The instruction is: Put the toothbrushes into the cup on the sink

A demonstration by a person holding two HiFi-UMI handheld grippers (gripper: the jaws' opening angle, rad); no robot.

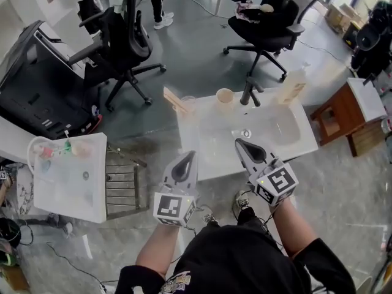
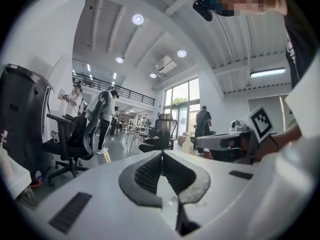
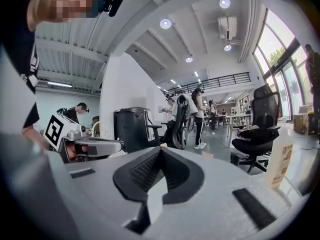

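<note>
Right now a person stands at the near edge of a white sink (image 1: 288, 130) and holds one hand-held gripper in each hand. The left hand-held gripper (image 1: 190, 155) is shut tight. Its two jaws press together and nothing is between them. The right hand-held gripper (image 1: 239, 143) is shut tight too, and it is just as empty. Both point away from the person and hang over the near part of the sink, a little apart from each other.

A tan cup (image 1: 225, 96) stands at the back of the sink, just left of the dark tap (image 1: 250, 93). At the far left corner of the sink is a see-through cup (image 1: 188, 105). Some light brown toothbrushes (image 1: 174, 100), as far as I can tell, are right by it. I cannot tell if they stand in that cup or lie beside it. A tall pale bottle (image 1: 293, 89) stands at the far right corner.

Both hand-held grippers are well apart from the cups and the toothbrushes.

Past the sink, on the floor, a black chair (image 1: 125, 45) stands on the left and a second chair (image 1: 272, 26) on the right. A small brown table (image 1: 340, 112) is next to the sink on the right. A white table (image 1: 92, 207) with little coloured things on it is on the left.
</note>
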